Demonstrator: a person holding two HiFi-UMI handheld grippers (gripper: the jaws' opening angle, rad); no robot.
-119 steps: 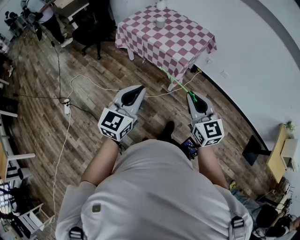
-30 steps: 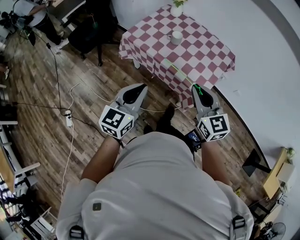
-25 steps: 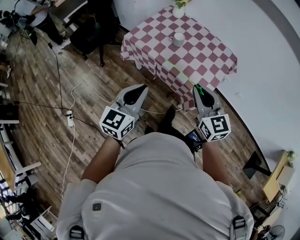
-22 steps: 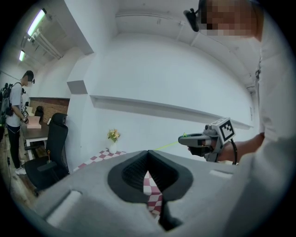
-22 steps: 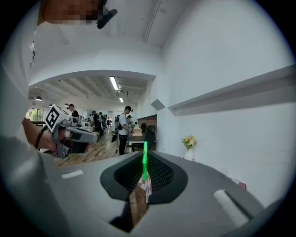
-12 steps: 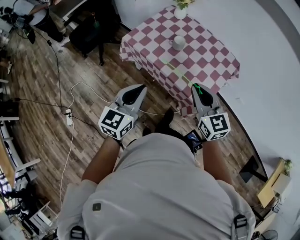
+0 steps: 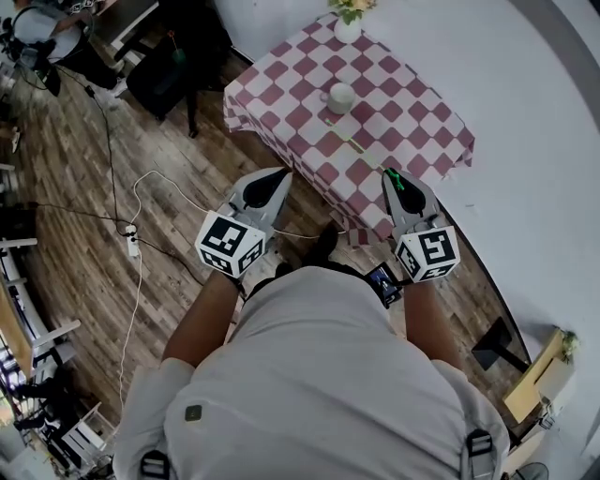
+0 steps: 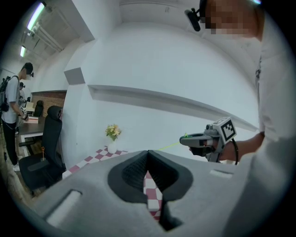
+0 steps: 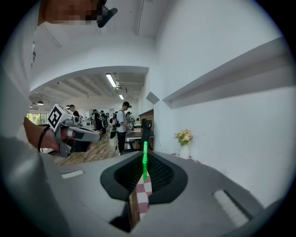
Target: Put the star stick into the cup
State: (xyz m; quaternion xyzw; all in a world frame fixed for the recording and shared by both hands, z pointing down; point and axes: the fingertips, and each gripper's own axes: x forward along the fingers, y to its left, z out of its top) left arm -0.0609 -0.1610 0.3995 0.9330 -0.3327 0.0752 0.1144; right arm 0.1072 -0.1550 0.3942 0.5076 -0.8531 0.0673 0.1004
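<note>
The person is standing at the near edge of a tabletop (image 7: 412,112) covered in a red-and-white checked cloth, holding both tools out over that edge. The right gripper (image 7: 395,180) is clamping the green star stick (image 9: 144,159) between its closed jaws, and the stick is pointing out over the cloth toward the far left. Its thin far end is stopping short of the white cup (image 7: 340,97), with only bare checked cloth lying between them. The cup is standing upright near the middle of the tabletop, handle to the left, and what it is holding cannot be made out. Farther back, at the far edge against the white wall (image 7: 525,112), a small white vase (image 7: 348,28) is holding a bunch of pale flowers (image 7: 349,6). The left gripper (image 7: 273,180) is hovering to the left of the right one, well apart from it, with its jaws pressed together on nothing, over the wooden floor (image 7: 75,187) just off the table's near left side. A white cable (image 7: 164,178) is running across the floor to a power strip (image 7: 131,247) on the left. A black office chair (image 7: 155,75) is standing at the far left, beyond the table's corner.
</note>
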